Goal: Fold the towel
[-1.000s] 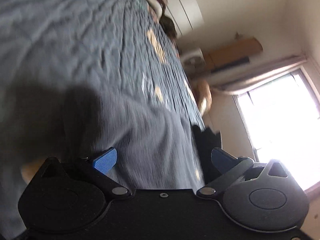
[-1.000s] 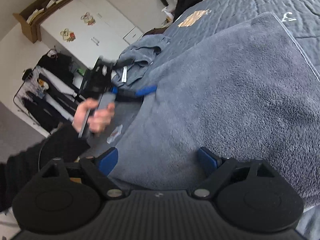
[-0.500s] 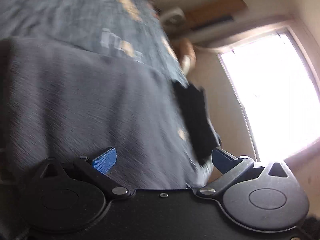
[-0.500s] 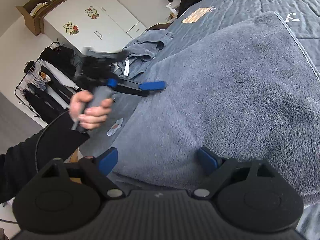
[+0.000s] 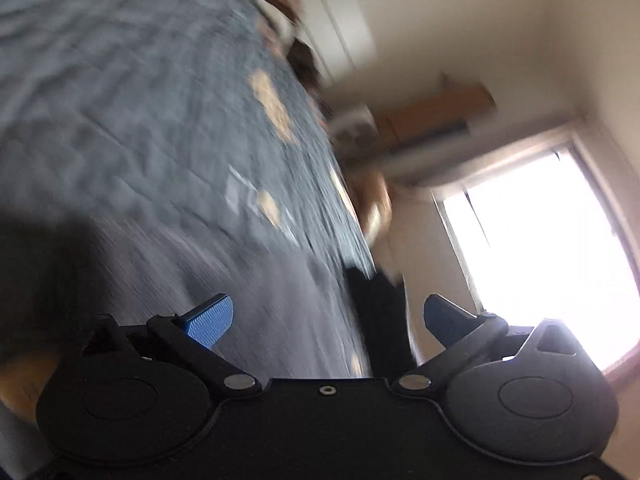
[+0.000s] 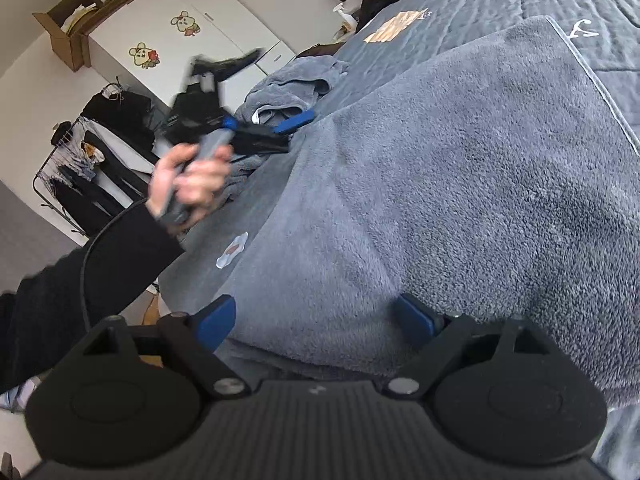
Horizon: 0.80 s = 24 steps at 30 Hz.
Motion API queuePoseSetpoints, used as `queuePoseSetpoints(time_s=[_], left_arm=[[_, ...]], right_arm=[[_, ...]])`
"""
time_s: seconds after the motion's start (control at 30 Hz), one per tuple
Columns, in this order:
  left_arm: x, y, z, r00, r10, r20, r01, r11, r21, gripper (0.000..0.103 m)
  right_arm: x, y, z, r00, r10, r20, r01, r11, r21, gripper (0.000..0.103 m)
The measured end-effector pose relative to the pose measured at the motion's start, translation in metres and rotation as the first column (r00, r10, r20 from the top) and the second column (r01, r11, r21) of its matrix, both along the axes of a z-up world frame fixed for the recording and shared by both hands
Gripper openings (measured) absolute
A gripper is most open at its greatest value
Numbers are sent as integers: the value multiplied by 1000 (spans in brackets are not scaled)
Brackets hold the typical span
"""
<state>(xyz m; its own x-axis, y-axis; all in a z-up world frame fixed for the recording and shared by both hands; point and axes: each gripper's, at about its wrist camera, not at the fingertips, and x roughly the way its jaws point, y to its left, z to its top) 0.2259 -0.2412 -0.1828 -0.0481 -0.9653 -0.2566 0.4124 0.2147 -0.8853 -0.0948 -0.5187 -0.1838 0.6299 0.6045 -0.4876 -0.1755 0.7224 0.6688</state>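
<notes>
A grey fluffy towel (image 6: 460, 184) lies folded on the patterned grey quilt (image 6: 500, 4) of a bed. My right gripper (image 6: 316, 320) hovers at the towel's near edge, open, with the towel's edge lying between the wide-set blue pads (image 6: 214, 320). In the right wrist view a hand (image 6: 188, 184) in a black sleeve holds my left gripper (image 6: 264, 132) by the towel's far-left corner, lifted off the cloth. In its own blurred view the left gripper (image 5: 326, 318) stands open with nothing clamped, and the towel (image 5: 240, 280) lies below it.
A second grey towel (image 6: 292, 88) lies crumpled beyond the left gripper. Past the bed stand a white wardrobe (image 6: 168, 40) with a cardboard box (image 6: 80, 20) on top and a clothes rack (image 6: 92, 160). A bright window (image 5: 540, 240) shows in the left wrist view.
The left gripper has risen off the towel's far-left corner and swung, blurring its view. The right gripper has stayed put and open at the near edge.
</notes>
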Motion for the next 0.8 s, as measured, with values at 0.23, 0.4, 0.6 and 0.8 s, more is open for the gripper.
queuePoseSetpoints(time_s=[0.23,0.4,0.6,0.8], left_arm=[[-88,-9,-22,979,-200,-38,201,979,21,103],[-101,17,-65,980,-133,-149,136,991,12,102],[-126,52,-38,985,-118,-126,122,992,29,103],[-144,27,-19,981,-172,-90,167,984,-67,103]], right_arm=[[-1,0,0,1000,-5,2,5,1000,1,88],[-1,-2,-2,1000,-3,-5,3,1000,17,88],[-4,-6,10,1000,-24,-2,24,999,43,88],[-2,-19,33,993,-98,63,93,993,78,88]])
